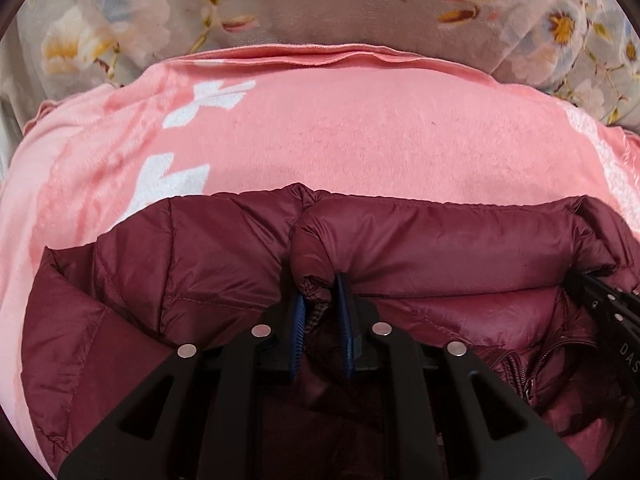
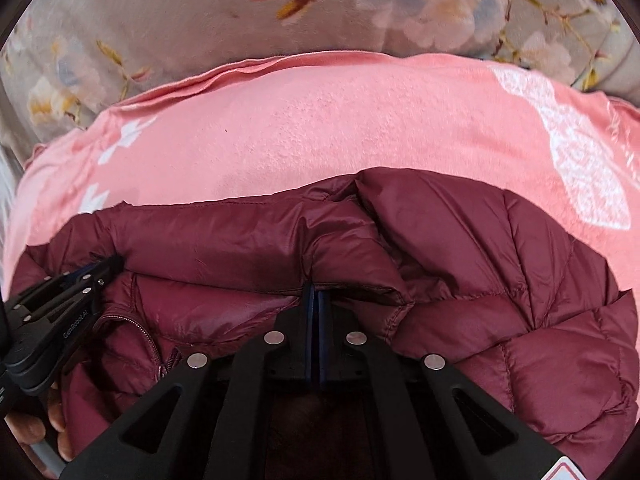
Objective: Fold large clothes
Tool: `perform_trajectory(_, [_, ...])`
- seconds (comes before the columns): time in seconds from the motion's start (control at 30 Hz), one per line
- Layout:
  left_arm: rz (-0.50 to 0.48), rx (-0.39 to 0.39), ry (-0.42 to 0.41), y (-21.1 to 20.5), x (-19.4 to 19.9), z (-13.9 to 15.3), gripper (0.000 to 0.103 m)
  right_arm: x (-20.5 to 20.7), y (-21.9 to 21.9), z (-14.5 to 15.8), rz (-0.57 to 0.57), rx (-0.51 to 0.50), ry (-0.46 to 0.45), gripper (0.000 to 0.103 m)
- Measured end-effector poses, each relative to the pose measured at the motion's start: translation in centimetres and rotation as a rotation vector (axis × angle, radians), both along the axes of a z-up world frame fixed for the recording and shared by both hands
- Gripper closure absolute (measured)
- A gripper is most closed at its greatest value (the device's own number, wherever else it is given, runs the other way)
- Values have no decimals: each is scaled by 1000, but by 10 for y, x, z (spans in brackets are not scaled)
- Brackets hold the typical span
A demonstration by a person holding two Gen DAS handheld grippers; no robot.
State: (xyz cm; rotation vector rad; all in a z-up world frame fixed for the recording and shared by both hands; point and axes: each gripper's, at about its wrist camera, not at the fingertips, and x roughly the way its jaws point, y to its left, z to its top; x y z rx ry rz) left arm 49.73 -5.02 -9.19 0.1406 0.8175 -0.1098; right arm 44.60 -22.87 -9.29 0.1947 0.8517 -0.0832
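Observation:
A maroon quilted puffer jacket (image 1: pixel 440 240) lies on a pink blanket (image 1: pixel 340 128), its padded collar rolled toward me. My left gripper (image 1: pixel 320 294) is shut on a bunched bit of the collar edge, which is pinched between the blue pads (image 1: pixel 298 320). In the right wrist view the same jacket (image 2: pixel 500 280) fills the lower half. There my right gripper (image 2: pixel 316 294) has its blue pads pressed together, the tips tucked under the collar's fold and nipping its thin edge. Each gripper shows in the other's view: the right gripper (image 1: pixel 600 292) at the right edge, the left gripper (image 2: pixel 106 266) at the left.
The pink blanket (image 2: pixel 320 128) with white prints covers a grey floral bedspread (image 1: pixel 320 4), which shows beyond its far hem. The jacket's zipper (image 2: pixel 152 344) runs between the two grippers. A person's hand (image 2: pixel 36 428) holds the left gripper at the lower left.

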Motion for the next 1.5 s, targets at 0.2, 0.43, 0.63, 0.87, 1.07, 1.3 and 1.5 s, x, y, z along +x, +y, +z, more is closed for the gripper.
perform_trajectory(0.2, [2, 37, -11, -5, -1, -1, 87, 2, 10, 1, 0, -69, 7, 103])
perform_trajectory(0.43, [3, 62, -14, -9, 0, -1, 87, 0, 8, 1, 2, -70, 8, 103])
perform_trajectory(0.63, [5, 71, -18, -9, -1, 0, 86, -3, -10, 1, 7, 78, -8, 103])
perform_trajectory(0.87, [40, 66, -131, 14, -68, 40, 52, -111, -29, 51, 13, 180, -62, 72])
perform_trajectory(1.07, [8, 71, -155, 51, -181, 77, 29, -262, -48, 73, -21, 73, -107, 47])
perform_trajectory(1.3, [56, 88, -127, 109, -281, 87, 27, -396, -71, 47, -88, 96, -58, 40])
perform_trajectory(1.5, [81, 78, -88, 131, -328, 81, 27, -444, -67, 26, -117, 138, -36, 40])
